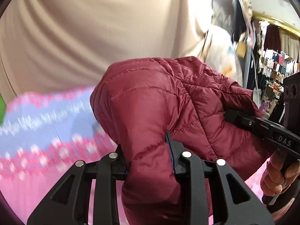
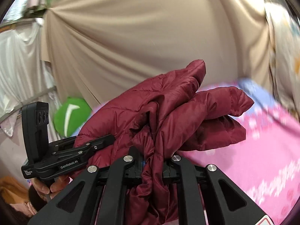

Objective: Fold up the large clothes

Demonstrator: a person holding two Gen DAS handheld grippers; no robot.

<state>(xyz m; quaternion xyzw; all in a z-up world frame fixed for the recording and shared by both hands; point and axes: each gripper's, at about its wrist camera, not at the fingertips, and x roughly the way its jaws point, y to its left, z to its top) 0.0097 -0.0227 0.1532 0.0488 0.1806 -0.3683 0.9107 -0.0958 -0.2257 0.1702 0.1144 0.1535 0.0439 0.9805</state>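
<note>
A dark red quilted puffer jacket (image 1: 159,97) hangs bunched between both grippers, lifted above the pink and blue bedspread (image 1: 37,123). My left gripper (image 1: 148,150) is shut on a thick fold of the jacket. My right gripper (image 2: 152,159) is shut on a gathered edge of the same jacket (image 2: 168,112). In the left wrist view the right gripper (image 1: 234,116) bites the jacket at the right. In the right wrist view the left gripper (image 2: 110,138) bites it at the left. The fingertips are buried in fabric.
A beige curtain (image 1: 93,28) hangs behind the bed. A green cushion (image 2: 71,116) lies at the bed's far left. White plastic sheeting (image 2: 16,71) hangs at the left. Shelves of goods (image 1: 275,67) stand at the right.
</note>
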